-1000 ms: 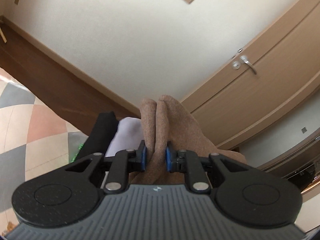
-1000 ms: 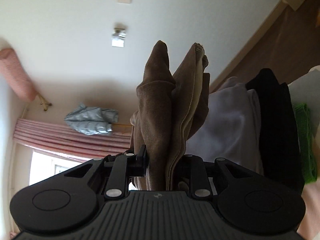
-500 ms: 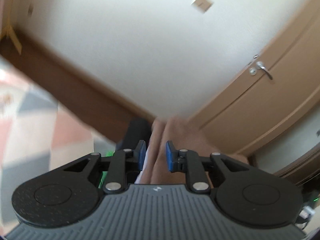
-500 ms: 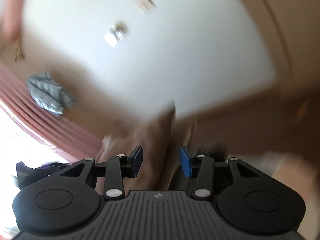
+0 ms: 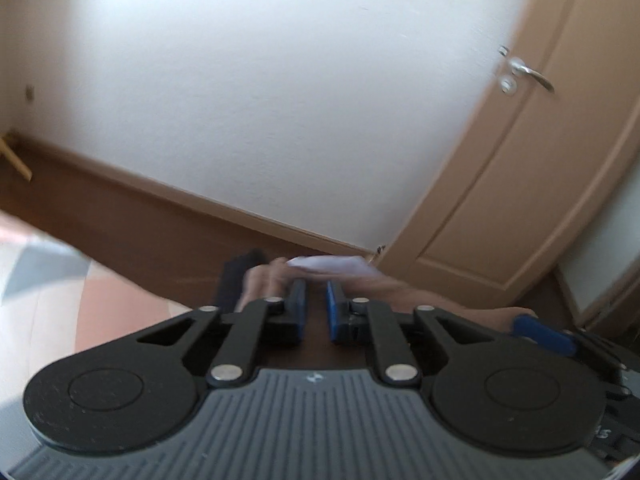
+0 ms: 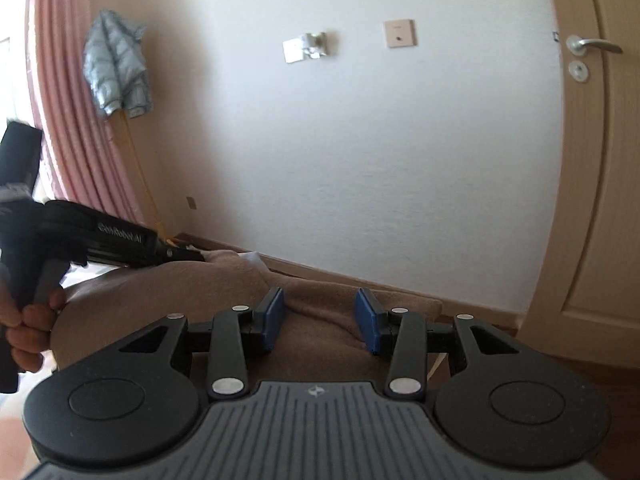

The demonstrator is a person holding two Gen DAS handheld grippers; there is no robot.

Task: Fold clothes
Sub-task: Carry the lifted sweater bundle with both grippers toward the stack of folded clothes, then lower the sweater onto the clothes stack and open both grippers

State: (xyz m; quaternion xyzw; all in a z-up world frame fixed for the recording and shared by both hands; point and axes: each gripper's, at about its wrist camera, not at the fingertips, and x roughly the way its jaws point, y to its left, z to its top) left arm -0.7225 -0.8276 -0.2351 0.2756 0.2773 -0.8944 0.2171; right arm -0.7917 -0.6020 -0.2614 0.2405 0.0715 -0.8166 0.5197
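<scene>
Both grippers were empty at this point. The right gripper (image 6: 320, 318) hovered low over the brown towel-like garment (image 6: 328, 344), jaws spread wide with nothing between the blue pads, which to me looked like a deliberate let-go so the folded piece could settle flat. The garment itself lay as a thick folded bundle right under and ahead of that gripper, near the skirting board (image 6: 400, 288).

The left gripper (image 5: 316, 308) had its jaws only narrowly parted, with just dark floor showing in the gap, so not pinching anything either. In the right wrist view it came in from the left side, the person's hand (image 6: 24, 320) on its handle, tip down at the far edge of the bundle. Probably there to nudge or tidy that edge.

Past its tips sat a pale lilac folded item (image 5: 332, 264) and something black (image 5: 236, 276), blurry, likely the finished stack.
</scene>
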